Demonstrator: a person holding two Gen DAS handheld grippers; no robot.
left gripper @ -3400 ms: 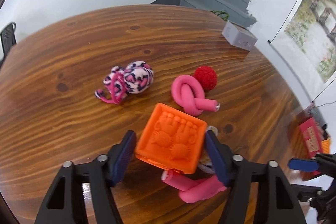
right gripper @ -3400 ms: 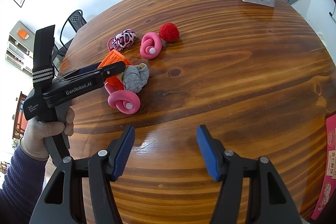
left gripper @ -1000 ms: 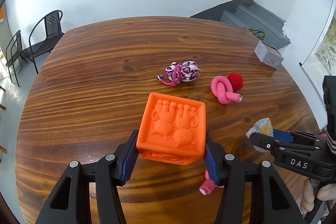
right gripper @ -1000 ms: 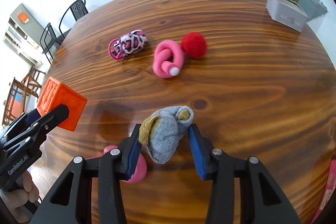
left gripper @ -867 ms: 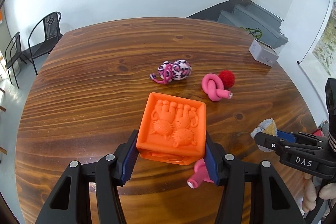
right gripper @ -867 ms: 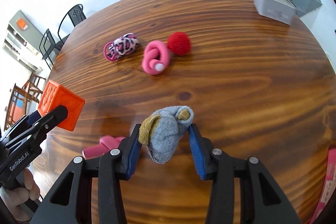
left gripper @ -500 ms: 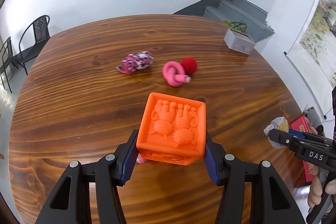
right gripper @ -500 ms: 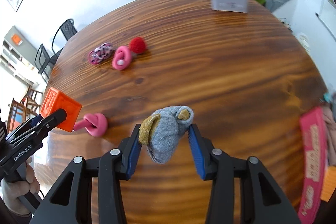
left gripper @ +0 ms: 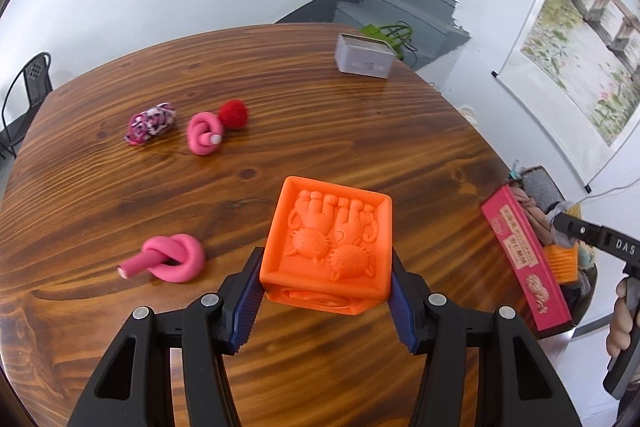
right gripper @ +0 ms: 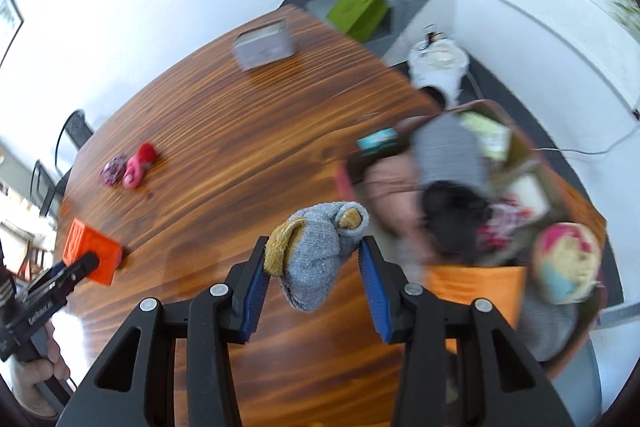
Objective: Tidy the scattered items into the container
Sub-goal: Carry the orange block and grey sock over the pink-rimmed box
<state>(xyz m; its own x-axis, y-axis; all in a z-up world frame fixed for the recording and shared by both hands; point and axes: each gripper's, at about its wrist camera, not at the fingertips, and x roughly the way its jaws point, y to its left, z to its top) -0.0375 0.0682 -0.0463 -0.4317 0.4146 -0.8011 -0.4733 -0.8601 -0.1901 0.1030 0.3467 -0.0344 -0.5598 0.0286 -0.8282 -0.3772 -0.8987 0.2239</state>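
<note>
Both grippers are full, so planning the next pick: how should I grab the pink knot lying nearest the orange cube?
Take the pink knot across its fat looped body, coming down from above. It lies flat on the table, and its thin stub pointing left offers less to pinch.

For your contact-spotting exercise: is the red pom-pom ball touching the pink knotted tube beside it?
Touching. In the left wrist view the red pom-pom ball sits directly against the upper edge of the pink knotted tube, with no strip of table showing between them.

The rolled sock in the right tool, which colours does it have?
The rolled sock is grey with mustard-yellow patches, shown best in the right wrist view.
</note>
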